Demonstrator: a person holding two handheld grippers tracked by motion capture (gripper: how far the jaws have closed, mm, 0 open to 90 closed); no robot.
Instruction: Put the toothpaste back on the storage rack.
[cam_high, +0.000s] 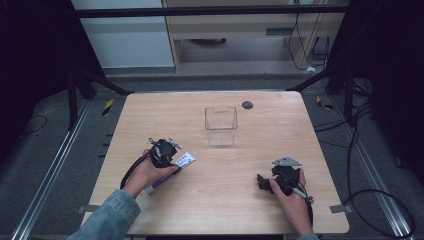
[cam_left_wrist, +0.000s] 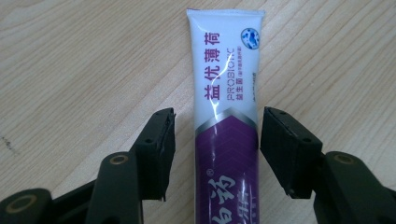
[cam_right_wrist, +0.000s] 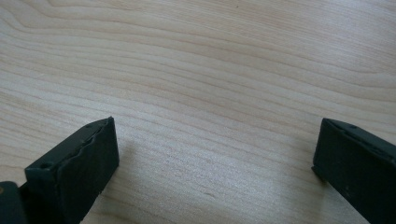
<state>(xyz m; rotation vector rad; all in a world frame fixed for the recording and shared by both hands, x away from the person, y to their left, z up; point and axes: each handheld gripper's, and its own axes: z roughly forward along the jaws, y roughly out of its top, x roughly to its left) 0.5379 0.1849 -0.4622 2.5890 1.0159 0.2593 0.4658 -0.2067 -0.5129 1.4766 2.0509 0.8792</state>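
The tube (cam_left_wrist: 227, 116) lies flat on the desk (cam_high: 250, 150), in front and to the left of the clear box (cam_high: 221, 126), its white crimped end pointing toward that box. Your left tongs (cam_left_wrist: 217, 140) stand over the tube with one jaw on each side; they are spread, with a small gap on both sides, not pinching. Your right tongs (cam_right_wrist: 215, 158), to the right of the box and nearer you, are spread wide above bare wood.

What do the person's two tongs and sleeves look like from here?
Both tongs are black. The left tongs trail a black cable, and that forearm wears a blue denim sleeve. The right tongs carry a grey three-cornered plate on top. Their pads are flat and black.
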